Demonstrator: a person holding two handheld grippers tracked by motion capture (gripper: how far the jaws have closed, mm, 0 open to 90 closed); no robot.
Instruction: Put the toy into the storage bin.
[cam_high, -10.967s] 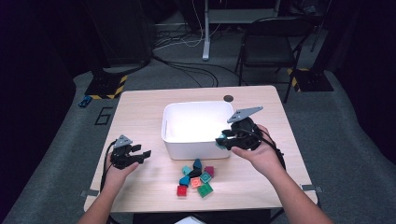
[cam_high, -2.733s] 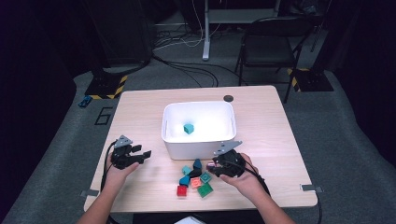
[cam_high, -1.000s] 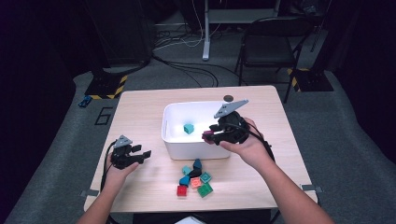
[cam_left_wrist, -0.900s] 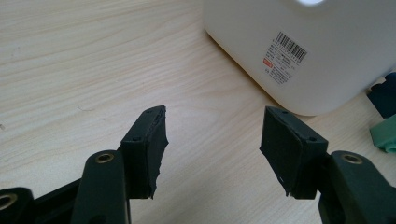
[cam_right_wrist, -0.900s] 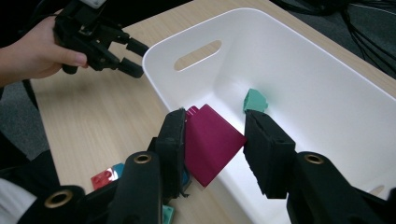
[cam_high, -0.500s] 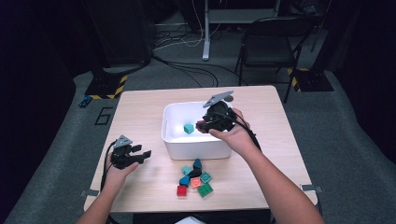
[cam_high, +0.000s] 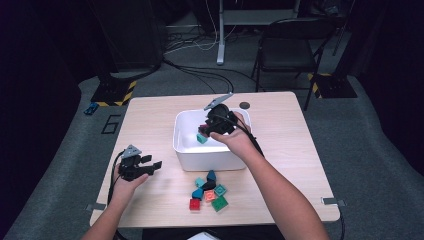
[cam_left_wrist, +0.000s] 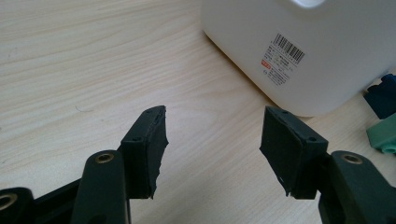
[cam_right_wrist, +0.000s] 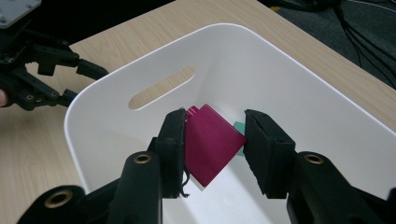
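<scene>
The right gripper (cam_right_wrist: 212, 149) hangs inside a white tub (cam_high: 186, 150) that stands on a wooden desk (cam_high: 150, 120). Its jaws are clamped on a magenta block (cam_right_wrist: 210, 142), which sits tilted between them, one corner pointing down toward the tub's floor.

The block is a small hard plastic piece with flat, smooth faces and a short stud on its upper edge. It looks light and stiff, so it should neither bend nor break, but the glossy sides could slip or twist in a corner-to-corner hold. A grip square across two flat opposite faces would likely hold it more surely.

Just behind the magenta block, on the tub's floor, lies a teal block (cam_high: 201, 138).

In front of the tub, on the desk, a small heap of blocks (cam_high: 207, 192) waits, in teal, dark blue, red, orange and green.

To the left of the tub, the left gripper (cam_left_wrist: 212, 140) rests low over bare desk with its jaws apart and nothing between them.
</scene>
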